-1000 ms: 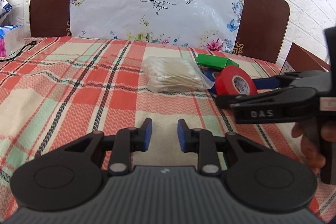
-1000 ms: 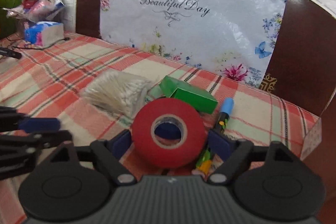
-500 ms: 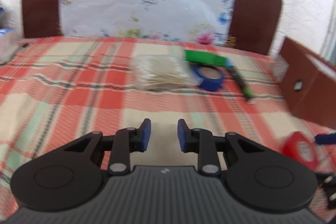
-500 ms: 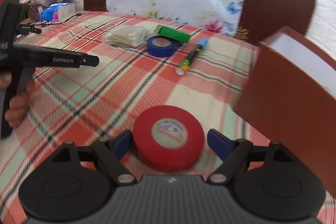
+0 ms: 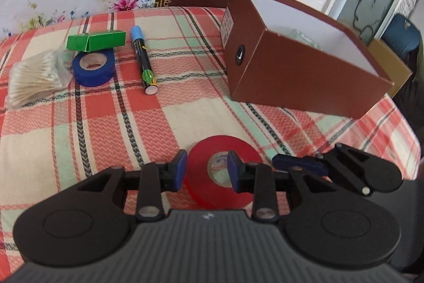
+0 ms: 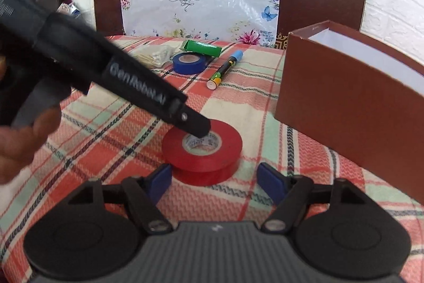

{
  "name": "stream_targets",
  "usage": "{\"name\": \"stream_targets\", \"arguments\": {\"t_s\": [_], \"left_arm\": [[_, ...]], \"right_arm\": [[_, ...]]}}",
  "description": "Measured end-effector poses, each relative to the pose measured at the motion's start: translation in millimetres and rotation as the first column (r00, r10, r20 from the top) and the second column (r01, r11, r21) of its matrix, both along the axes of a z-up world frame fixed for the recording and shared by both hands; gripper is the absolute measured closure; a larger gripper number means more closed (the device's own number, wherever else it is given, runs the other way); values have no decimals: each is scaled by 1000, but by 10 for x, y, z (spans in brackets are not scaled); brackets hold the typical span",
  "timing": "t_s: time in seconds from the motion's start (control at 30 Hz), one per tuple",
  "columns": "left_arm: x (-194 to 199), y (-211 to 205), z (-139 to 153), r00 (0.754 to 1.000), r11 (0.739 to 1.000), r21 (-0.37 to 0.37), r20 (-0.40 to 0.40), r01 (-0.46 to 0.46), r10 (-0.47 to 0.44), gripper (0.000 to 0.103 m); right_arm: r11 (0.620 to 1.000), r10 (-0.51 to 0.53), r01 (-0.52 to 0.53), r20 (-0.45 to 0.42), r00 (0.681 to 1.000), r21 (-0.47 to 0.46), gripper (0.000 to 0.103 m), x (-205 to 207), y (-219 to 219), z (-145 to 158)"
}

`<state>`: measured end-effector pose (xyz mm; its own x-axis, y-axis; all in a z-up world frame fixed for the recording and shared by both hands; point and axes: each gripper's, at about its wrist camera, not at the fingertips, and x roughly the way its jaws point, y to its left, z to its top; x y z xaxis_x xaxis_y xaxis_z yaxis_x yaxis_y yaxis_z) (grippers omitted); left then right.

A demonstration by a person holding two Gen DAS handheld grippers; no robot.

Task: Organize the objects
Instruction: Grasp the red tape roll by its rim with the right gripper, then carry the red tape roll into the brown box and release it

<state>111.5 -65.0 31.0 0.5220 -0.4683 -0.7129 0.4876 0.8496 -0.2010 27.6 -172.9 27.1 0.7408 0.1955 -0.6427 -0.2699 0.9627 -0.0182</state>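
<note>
Moved: red tape roll (image 6: 202, 150) now flat on plaid cloth (image 5: 87, 134) beside brown box (image 5: 304, 76), not yet in. R gripper (image 6: 213, 181) released it, jaws wide, closing slightly, roll clear. L gripper (image 5: 207, 170) over roll, jaws opening astride its near wall, no grip — handover likely.

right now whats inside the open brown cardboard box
In the left wrist view the brown cardboard box shows white inner walls and a pale crinkly shape near the far wall. Its near wall hides the floor, so other contents cannot be seen.
</note>
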Motion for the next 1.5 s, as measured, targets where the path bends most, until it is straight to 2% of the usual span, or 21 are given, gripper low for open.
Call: {"name": "stream_targets", "arguments": {"t_s": [0.1,0.17,0.3,0.33,0.37,0.47,0.6,0.7,0.8,0.93,1.0,1.1,1.2,1.23,1.27,1.3,1.37,1.5], "left_arm": [[-65,-26,32,999,999,35,6,-32,32,70],[-121,-33,78,999,999,32,32,-15,14,68],[-109,-145,12,998,993,117,55,-12,5,69],[-94,-141,-4,998,993,115,56,-18,11,68],[-51,-134,-41,1000,993,113,23,-21,18,67],[47,-1,-97,995,997,19,-65,-80,81,67],[29,8,-58,995,996,15,-62,-84,84,74],[-16,-16,174,996,996,-9,-31,-85,85,76],[72,-155,554,998,997,-58,38,-52,54,76],[309,-554,1018,985,998,-69,170,2,10,75],[475,-787,1130,979,998,-65,203,20,-7,75],[774,-1074,1098,982,998,-48,185,32,-23,75],[981,-1290,952,986,999,-22,165,23,-20,75],[1039,-1337,881,987,1000,-20,161,20,-17,74],[1083,-1361,819,988,1000,-18,153,11,-8,74],[1091,-1361,770,988,1000,-8,152,-3,4,74],[1062,-1353,767,986,1000,-7,169,1,0,74],[880,-1289,881,968,1000,17,251,20,-24,74]], "right_arm": [[1000,11,-11,-18,1000,17,27,62,26,-60],[1000,21,-21,-1,1000,8,27,71,62,-59],[1000,16,-16,2,1000,23,26,103,70,-105],[1000,16,-16,4,1000,22,26,102,80,-107],[1000,17,-17,6,1000,21,26,106,88,-110],[1000,21,-21,6,1000,18,25,113,105,-125],[999,29,-29,25,999,13,30,79,134,-119],[1000,21,-20,82,996,-13,30,-23,171,-29],[998,-10,23,210,978,-58,30,-82,117,245],[994,-78,98,312,947,-50,30,121,-199,708],[989,-115,138,338,934,-44,30,301,-399,896],[984,-161,176,310,937,-22,29,607,-713,990],[979,-195,203,247,949,-7,28,896,-925,907],[978,-199,207,232,952,-12,26,980,-961,855],[979,-196,205,214,957,-20,18,1066,-991,787],[977,-200,210,203,959,-29,15,1123,-1008,722],[971,-226,237,210,951,-25,23,1120,-1032,651],[962,-273,270,231,934,46,24,893,-1099,647]]}}
